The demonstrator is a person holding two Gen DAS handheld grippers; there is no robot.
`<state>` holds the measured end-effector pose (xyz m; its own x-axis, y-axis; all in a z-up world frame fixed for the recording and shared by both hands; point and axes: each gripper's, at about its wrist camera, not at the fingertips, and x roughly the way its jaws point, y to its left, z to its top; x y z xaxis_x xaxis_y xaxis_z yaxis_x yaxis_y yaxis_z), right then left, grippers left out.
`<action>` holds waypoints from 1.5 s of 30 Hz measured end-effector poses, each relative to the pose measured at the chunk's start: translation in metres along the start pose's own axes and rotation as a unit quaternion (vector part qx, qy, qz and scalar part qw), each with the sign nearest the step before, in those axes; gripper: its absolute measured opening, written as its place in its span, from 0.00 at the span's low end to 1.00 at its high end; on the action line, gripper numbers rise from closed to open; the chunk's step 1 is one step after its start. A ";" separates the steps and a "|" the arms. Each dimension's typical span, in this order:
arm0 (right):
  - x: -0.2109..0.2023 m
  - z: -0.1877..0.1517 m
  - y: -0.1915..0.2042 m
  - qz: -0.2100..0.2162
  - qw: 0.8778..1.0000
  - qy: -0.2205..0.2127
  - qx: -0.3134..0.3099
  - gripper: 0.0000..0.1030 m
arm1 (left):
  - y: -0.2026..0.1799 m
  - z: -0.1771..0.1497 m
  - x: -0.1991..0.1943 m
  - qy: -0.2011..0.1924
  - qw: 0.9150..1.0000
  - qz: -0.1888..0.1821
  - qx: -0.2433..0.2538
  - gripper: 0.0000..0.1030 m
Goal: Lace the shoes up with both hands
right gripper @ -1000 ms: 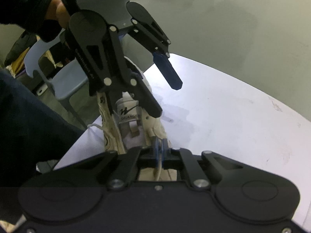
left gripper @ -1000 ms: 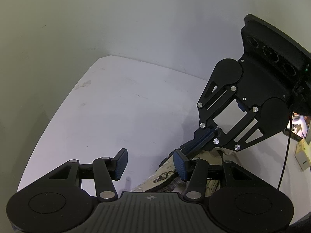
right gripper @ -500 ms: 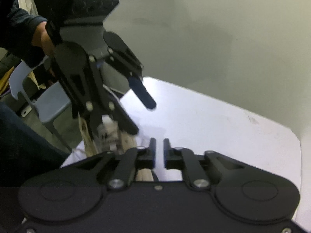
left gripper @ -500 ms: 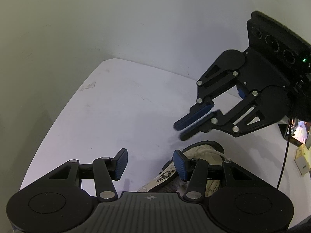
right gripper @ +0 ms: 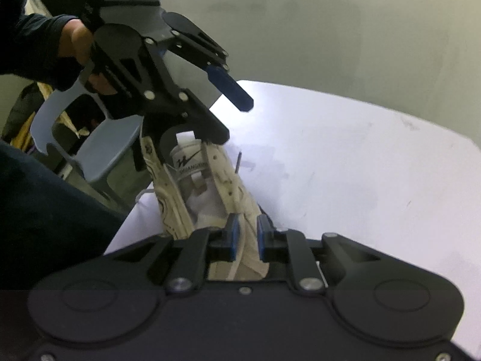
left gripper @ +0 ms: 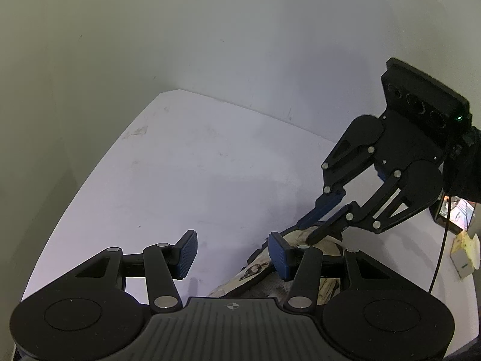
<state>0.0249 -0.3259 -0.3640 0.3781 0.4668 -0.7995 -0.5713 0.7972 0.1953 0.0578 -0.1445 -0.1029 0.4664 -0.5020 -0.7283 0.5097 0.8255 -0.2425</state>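
Note:
A cream sneaker (right gripper: 192, 165) with a labelled tongue lies at the near edge of the white table (right gripper: 360, 165); its patterned side (left gripper: 240, 285) shows in the left wrist view. My right gripper (right gripper: 246, 237) is down on the laced front. Its jaws are closing, a gap still shows, and the eyelet flap and a white lace (right gripper: 237, 258) lie in that gap. From the left wrist view its tips (left gripper: 306, 230) touch the shoe's top. My left gripper (left gripper: 231, 254) stands open with nothing between its pads. Its lower finger (right gripper: 210, 126) rests at the shoe's collar.
A grey plastic chair (right gripper: 99, 147) and a person's dark clothing (right gripper: 45, 210) are just off the table's near-left edge. A lit screen (left gripper: 454, 210), a small box (left gripper: 463, 258) and a black cable (left gripper: 439, 255) lie at the right. A plain wall backs the table.
A second ago my right gripper was shut on a lace at the shoe. It rose clear, rolled, and has come back down onto the shoe with its pads apart. The left gripper kept still.

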 end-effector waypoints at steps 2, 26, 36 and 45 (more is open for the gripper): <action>-0.002 -0.002 -0.004 0.008 1.000 -0.004 0.011 0.00 | 0.001 -0.001 0.000 0.000 1.000 0.001 -0.003 0.46; 0.001 0.023 -0.014 0.056 0.998 -0.030 -0.004 0.15 | -0.003 -0.002 0.000 0.004 1.000 -0.003 -0.017 0.48; 0.008 0.023 -0.039 0.125 0.990 -0.045 0.054 0.07 | -0.001 -0.006 -0.004 0.000 0.999 -0.008 -0.031 0.49; 0.011 0.026 -0.039 0.138 0.990 -0.039 0.004 0.00 | -0.001 -0.008 -0.009 0.000 0.999 -0.011 -0.032 0.50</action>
<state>0.0701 -0.3422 -0.3653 0.2628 0.6952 -0.6691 -0.6551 0.6377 0.4053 0.0473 -0.1385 -0.1014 0.4566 -0.5196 -0.7222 0.4722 0.8295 -0.2983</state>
